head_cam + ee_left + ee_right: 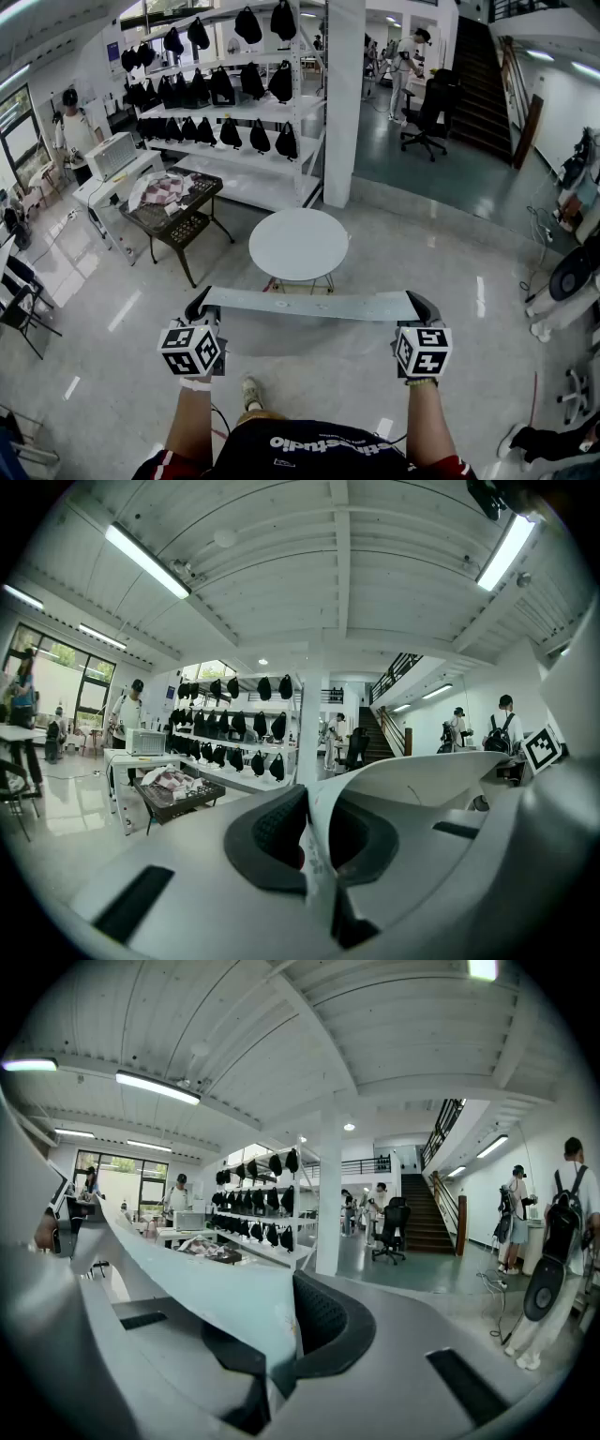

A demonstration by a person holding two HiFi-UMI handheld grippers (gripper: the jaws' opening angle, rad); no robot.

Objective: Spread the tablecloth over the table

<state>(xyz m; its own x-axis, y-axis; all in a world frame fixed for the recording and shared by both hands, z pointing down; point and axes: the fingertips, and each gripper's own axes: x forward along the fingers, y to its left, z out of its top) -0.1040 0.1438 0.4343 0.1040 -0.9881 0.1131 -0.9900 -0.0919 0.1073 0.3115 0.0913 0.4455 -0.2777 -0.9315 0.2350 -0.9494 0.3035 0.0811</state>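
Pinched the tablecloth (309, 304) at either end with left gripper (200, 306) and right gripper (424, 307), each clamped tight on cloth. Held it taut in mid-air, long axis running left to right, just short of the near edge of the round table (299, 246).

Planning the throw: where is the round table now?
Head view, centre: the round table stands just beyond the stretched tablecloth, right of the dark side table.

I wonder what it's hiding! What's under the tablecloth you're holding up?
Shiny floor shows below the tablecloth, stretched between the left gripper and the right gripper. The round table stands beyond it, not underneath. The strip of floor behind the cloth is covered.
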